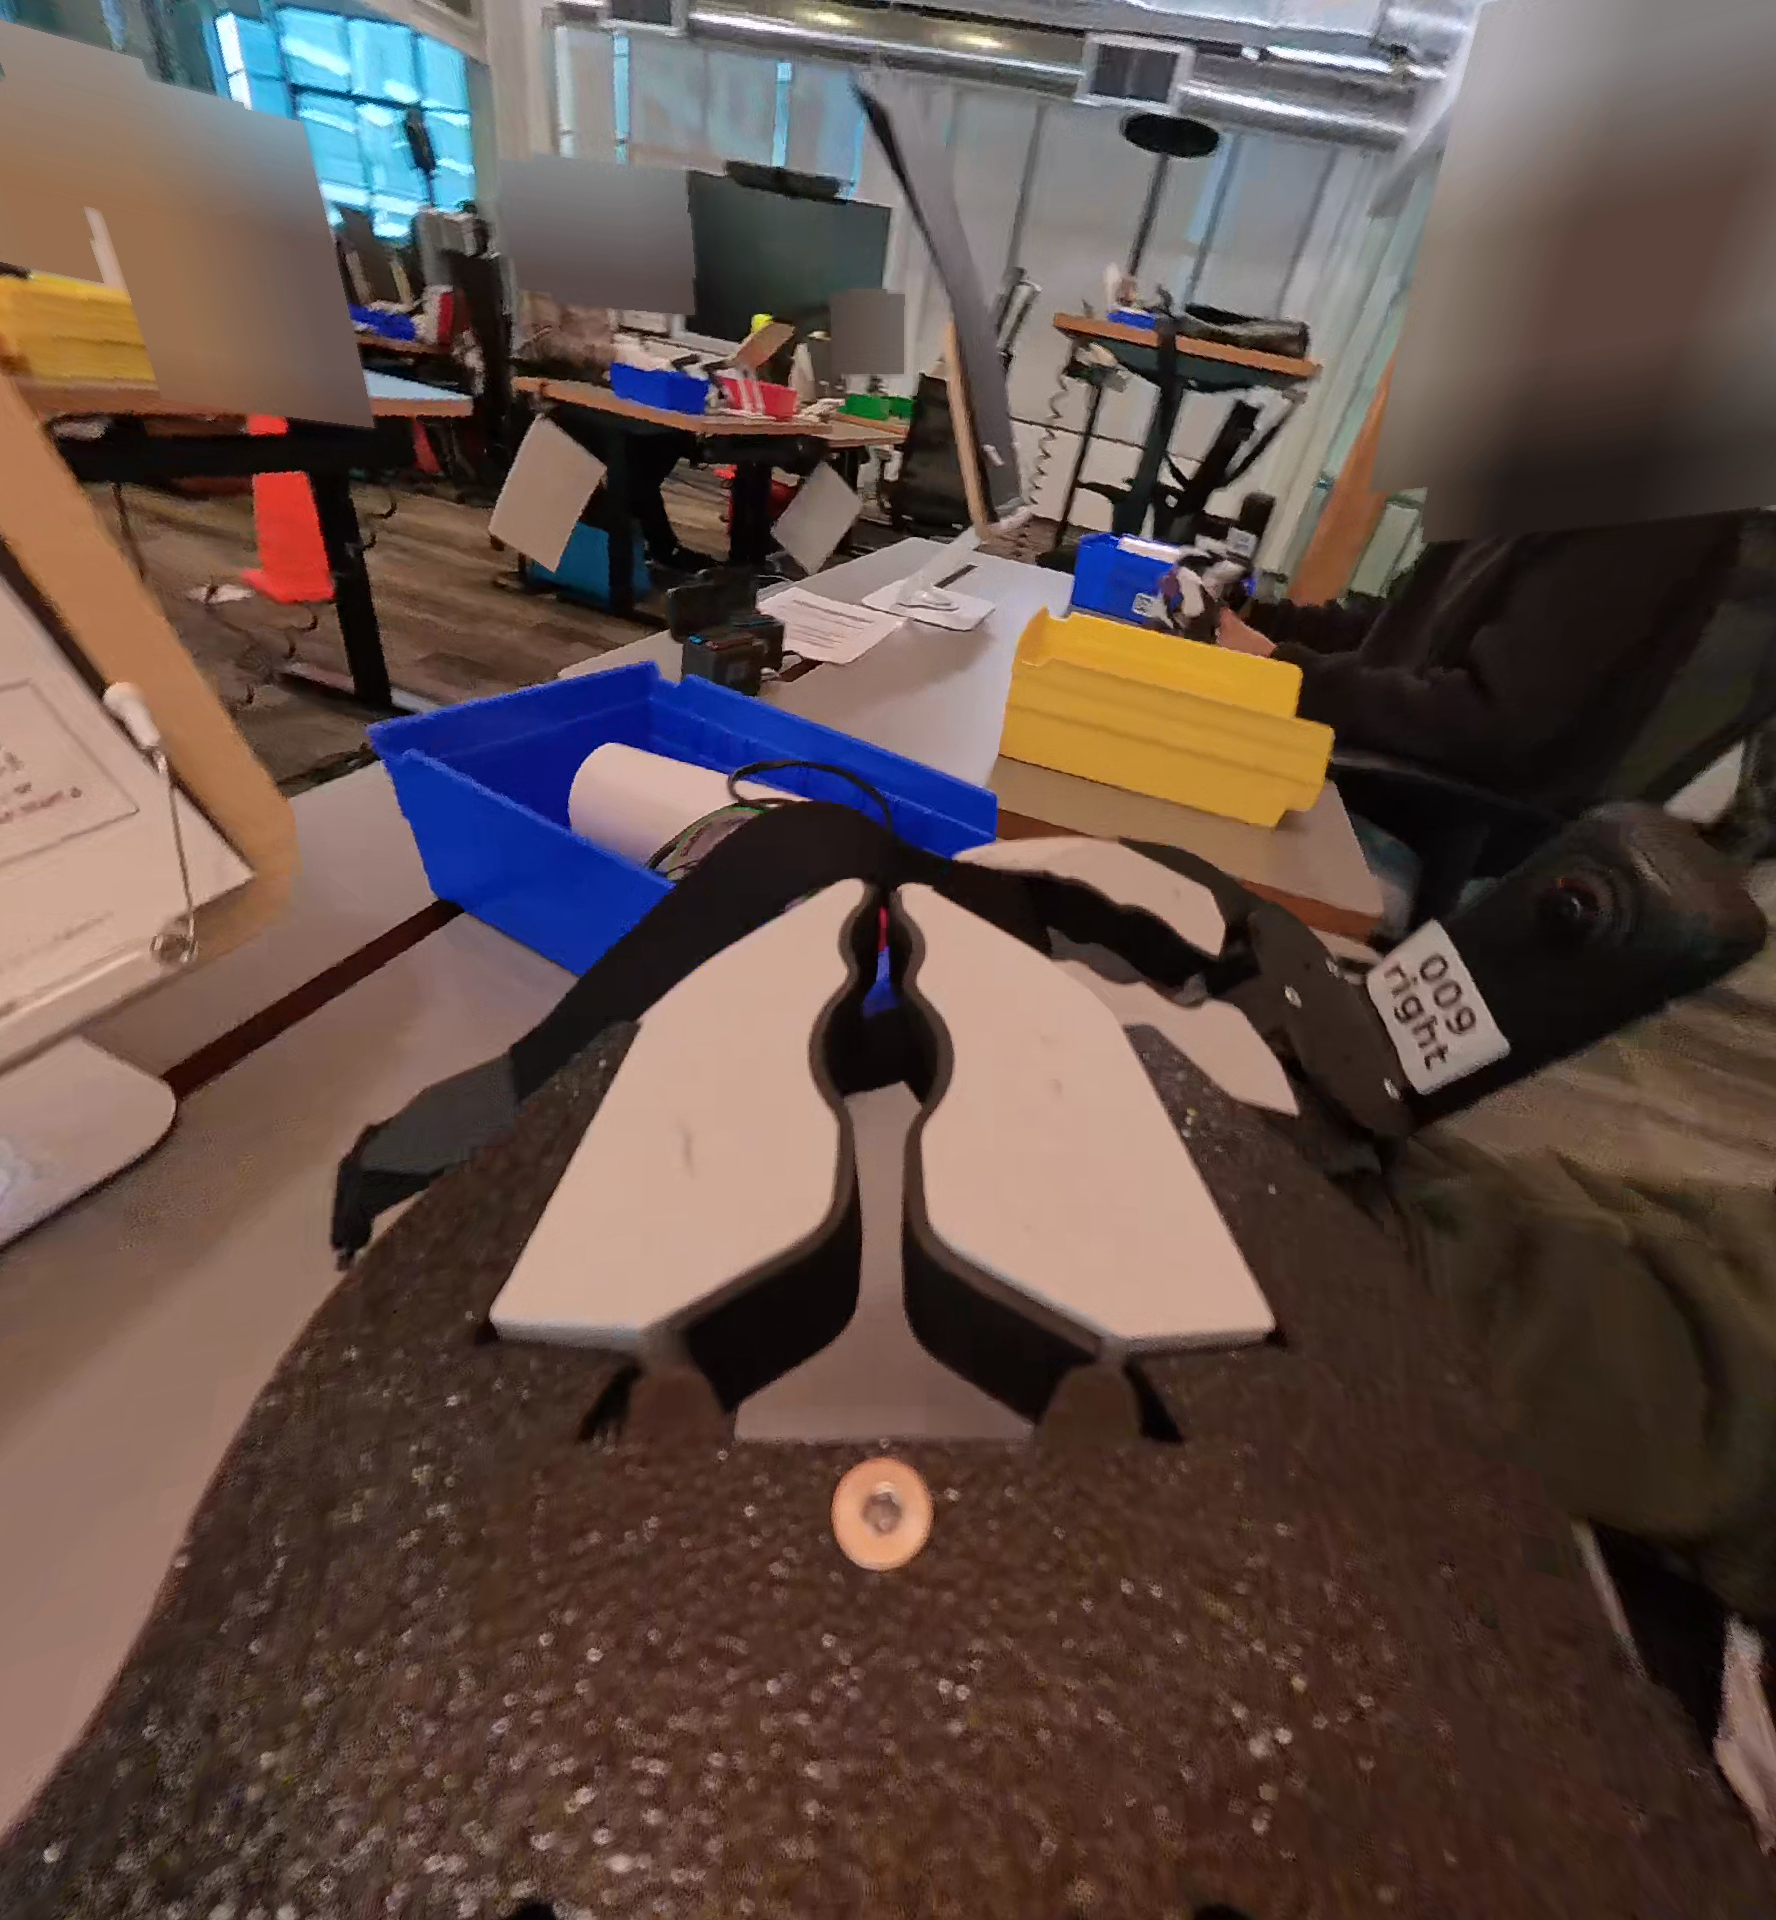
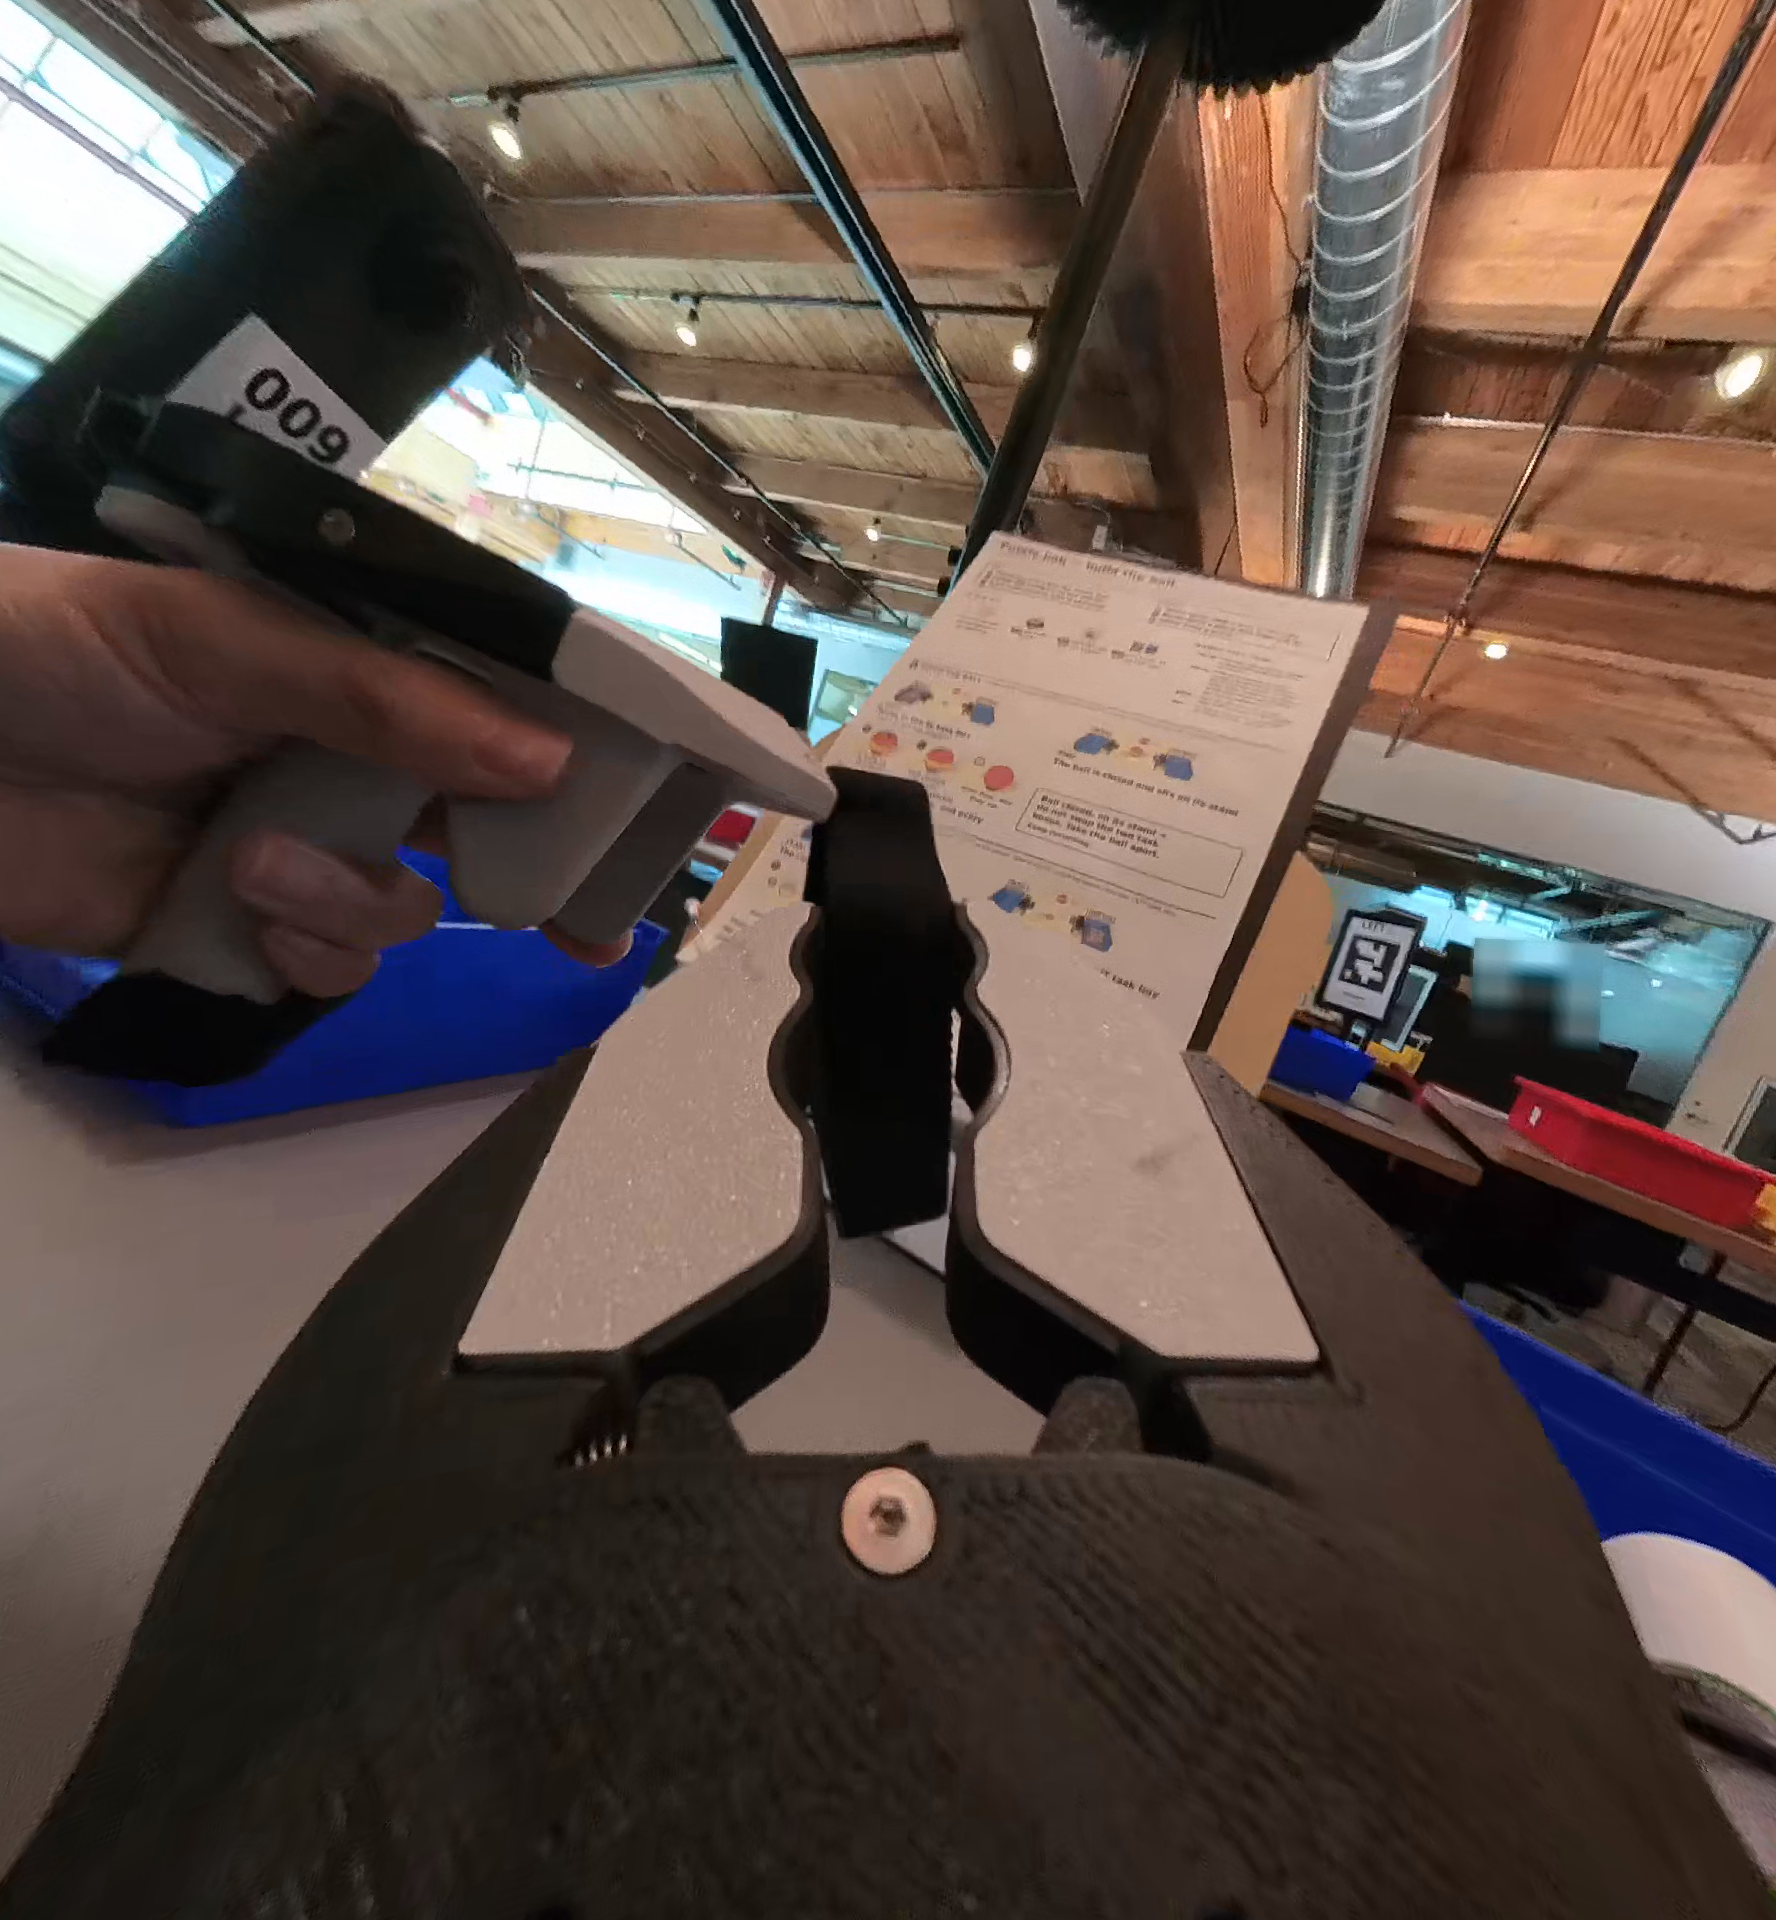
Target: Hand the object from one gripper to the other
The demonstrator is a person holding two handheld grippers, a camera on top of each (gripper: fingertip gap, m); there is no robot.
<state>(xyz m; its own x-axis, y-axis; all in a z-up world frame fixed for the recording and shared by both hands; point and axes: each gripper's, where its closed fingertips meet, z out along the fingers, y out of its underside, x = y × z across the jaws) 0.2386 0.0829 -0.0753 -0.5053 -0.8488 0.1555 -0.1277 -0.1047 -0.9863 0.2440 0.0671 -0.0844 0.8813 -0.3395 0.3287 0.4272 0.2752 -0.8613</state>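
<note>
My right tongs (image 2: 884, 1039) clench a black strap (image 2: 879, 1039); my left tongs (image 1: 879, 935) pinch its other end. Both meet in open air above the counter (image 1: 240, 1195), the blue bin (image 1: 510, 810) just beyond.

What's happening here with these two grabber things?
A person is passing a black strap between two hand-held tools above a table. The right tool is clamped on the strap's middle. The left tool, held in a hand, has its tips closed at the strap's top end and seems to pinch it too. So the hand-over is midway, with neither side released. A blue bin sits just behind.
</note>
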